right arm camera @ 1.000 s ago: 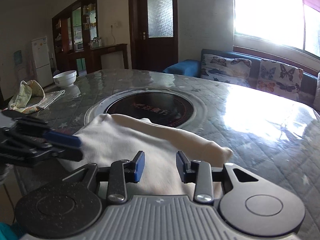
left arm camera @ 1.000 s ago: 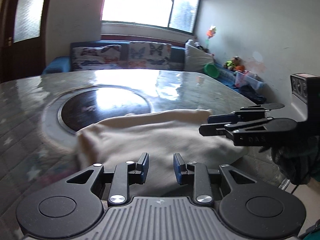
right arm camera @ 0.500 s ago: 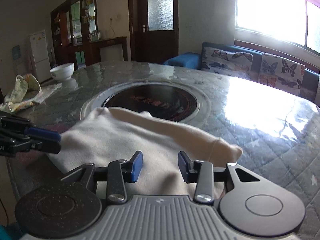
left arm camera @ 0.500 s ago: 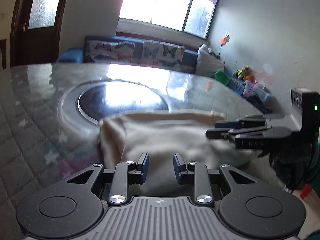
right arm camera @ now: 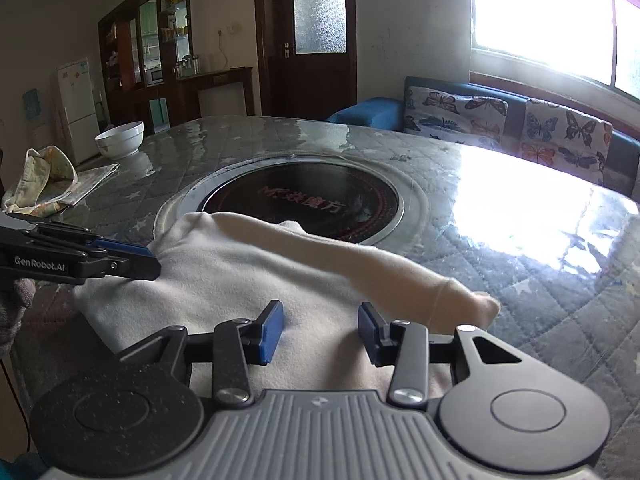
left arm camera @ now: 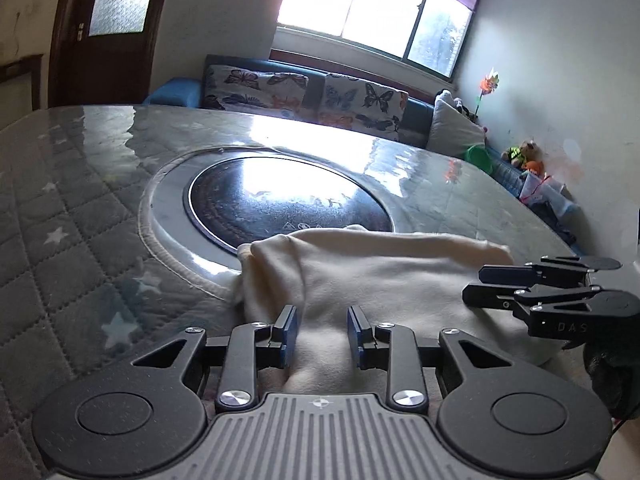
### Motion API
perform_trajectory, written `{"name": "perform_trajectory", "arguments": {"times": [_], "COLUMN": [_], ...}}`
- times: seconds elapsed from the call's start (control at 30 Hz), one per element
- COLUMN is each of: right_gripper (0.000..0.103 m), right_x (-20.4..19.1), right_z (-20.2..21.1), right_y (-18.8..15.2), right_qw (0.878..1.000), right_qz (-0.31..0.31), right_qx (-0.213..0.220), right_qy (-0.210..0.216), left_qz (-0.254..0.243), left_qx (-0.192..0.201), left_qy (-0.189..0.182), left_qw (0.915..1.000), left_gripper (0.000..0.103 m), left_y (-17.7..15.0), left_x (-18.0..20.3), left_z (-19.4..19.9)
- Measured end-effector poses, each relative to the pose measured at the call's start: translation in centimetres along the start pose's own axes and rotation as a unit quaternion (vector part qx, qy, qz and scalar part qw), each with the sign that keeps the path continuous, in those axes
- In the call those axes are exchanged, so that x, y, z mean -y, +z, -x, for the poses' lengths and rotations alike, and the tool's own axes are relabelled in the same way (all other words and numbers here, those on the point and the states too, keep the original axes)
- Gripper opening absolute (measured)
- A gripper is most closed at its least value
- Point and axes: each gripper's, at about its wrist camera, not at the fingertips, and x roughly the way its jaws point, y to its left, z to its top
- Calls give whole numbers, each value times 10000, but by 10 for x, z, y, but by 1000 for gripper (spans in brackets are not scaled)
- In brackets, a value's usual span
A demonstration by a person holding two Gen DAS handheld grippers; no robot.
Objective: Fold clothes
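Observation:
A cream garment (left arm camera: 380, 280) lies folded on the quilted table (left arm camera: 60, 240), its far edge over the rim of the round dark inset (left arm camera: 280, 200). One sleeve (right arm camera: 400, 276) runs across its far side to the right. My left gripper (left arm camera: 322, 320) hovers low over the garment's near left part, open, with fabric showing in the gap but the pads not pressing it. My right gripper (right arm camera: 320, 316) stands over the near right part. Its jaws are opening, with only cloth beneath them. Each gripper shows in the other's view: the right gripper (left arm camera: 474, 282) and the left gripper (right arm camera: 154, 262).
A white bowl (right arm camera: 120, 140) and a crumpled patterned cloth (right arm camera: 44, 176) sit at the table's far left. A sofa with butterfly cushions (left arm camera: 312, 92) stands beyond the table under the window. The table's near edge runs just below both grippers.
The left gripper has shifted sideways and rolled a little, so the garment's left edge and the inset now sit more central. The right gripper's jaws have widened slightly. The garment has stayed put.

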Motion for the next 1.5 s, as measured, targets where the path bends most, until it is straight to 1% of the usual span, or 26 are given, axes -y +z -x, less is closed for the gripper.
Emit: {"name": "perform_trajectory", "arguments": {"times": [0.07,0.17,0.27,0.33,0.4,0.43,0.57,0.67,0.83,0.93,1.0,1.13,1.17,1.27,1.33,1.37,1.4,1.47,1.5], "right_gripper": [42,45,50,50,53,54,56,57,60,61,63,66,67,79,81,88,93,96,100], "right_x": [-4,-13,-24,-30,-35,-38,-49,-59,-75,-82,-85,-90,-90,-91,-91,-91,-92,-92,-91], "right_z": [4,10,12,14,16,17,19,20,24,23,23,24,24,28,32,34,36,40,43], "right_y": [4,8,9,8,7,7,5,3,1,0,0,-3,-4,-7,-9,-9,-10,-12,-13], "right_qw": [9999,9996,9989,9985,9980,9977,9964,9946,9919,9907,9901,9904,9906,9916,9922,9925,9930,9935,9938], "right_qz": [83,230,382,453,518,550,708,876,1051,1127,1152,1125,1112,1042,1002,986,970,945,914], "right_qx": [50,124,143,139,131,127,92,74,71,52,38,24,23,71,127,149,183,238,262], "right_qy": [37,116,212,275,333,363,459,547,712,767,796,801,799,760,729,702,651,581,572], "left_qz": [35,89,201,212,226,218,249,339,338,336,345,294,282,243,224,218,212,193,178], "left_qx": [34,103,21,-51,-77,-64,-64,-126,-257,-243,-240,-242,-242,-219,-189,-173,-156,-111,-86], "left_qy": [2,92,170,229,258,268,327,384,553,598,629,670,680,687,681,683,680,672,671], "left_qw": [10000,9999,9997,9995,9994,9994,9991,9986,9976,9973,9971,9970,9970,9971,9973,9973,9973,9975,9976], "left_gripper": [32,35,41,41,46,47,56,61,69,71,76,80,83,87,89,92,94,96,98], "left_y": [2,6,6,4,3,3,7,10,9,9,9,8,7,6,6,6,5,5,5], "left_x": [-2,-5,-10,-11,-11,-11,-12,-13,-14,-14,-15,-12,-11,-8,-7,-6,-5,-2,0], "left_z": [5,10,9,9,10,11,14,14,13,15,16,18,18,21,23,25,26,29,31]}}
